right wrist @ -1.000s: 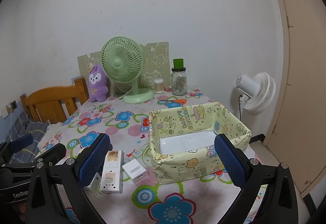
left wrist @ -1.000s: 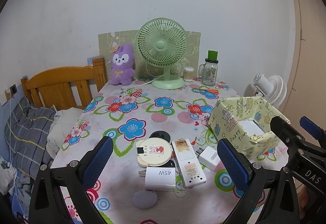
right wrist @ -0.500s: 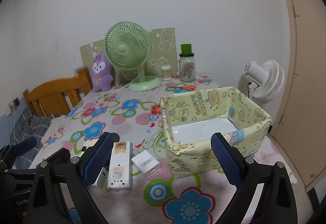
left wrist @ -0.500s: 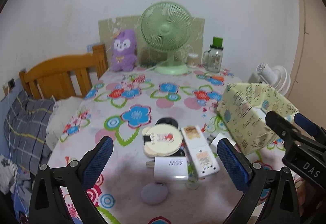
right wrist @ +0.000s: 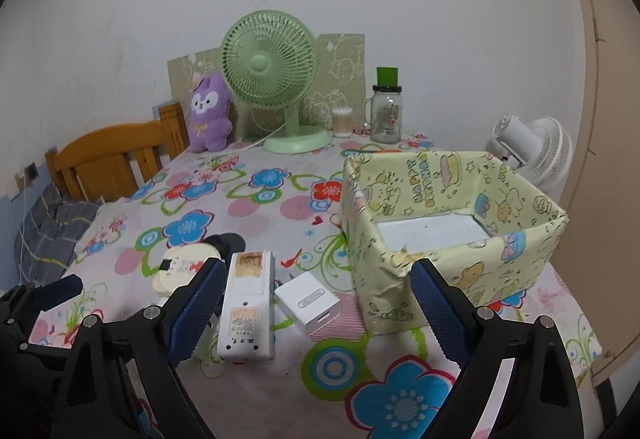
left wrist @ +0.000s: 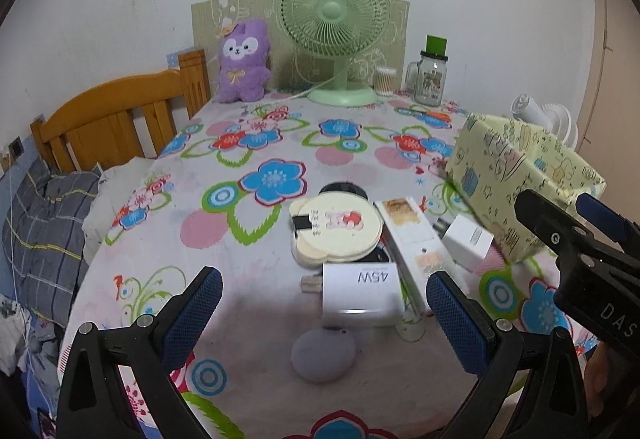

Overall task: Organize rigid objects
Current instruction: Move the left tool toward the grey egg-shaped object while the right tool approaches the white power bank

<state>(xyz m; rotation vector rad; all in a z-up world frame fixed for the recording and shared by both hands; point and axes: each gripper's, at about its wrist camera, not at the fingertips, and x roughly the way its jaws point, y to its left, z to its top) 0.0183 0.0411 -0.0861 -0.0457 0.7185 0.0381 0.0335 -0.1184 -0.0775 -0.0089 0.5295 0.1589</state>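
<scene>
A pile of small rigid items lies on the flowered tablecloth: a white 45W charger, a round cream compact, a white remote and a small white charger cube. A grey round pebble-like thing sits nearest. My left gripper hangs open above the 45W charger, touching nothing. My right gripper is wide, its jaws closing slowly; the remote and the cube lie below, between its fingers, untouched. An open yellow patterned box stands to the right.
At the back of the table stand a green fan, a purple plush, a glass jar and a swab pot. A wooden headboard and bedding flank the left edge. A white fan stands beyond the box.
Both grippers have sunk and tilted down toward the pile, which now looks nearer. The right gripper's fingers stand a little closer together. No object has moved.
</scene>
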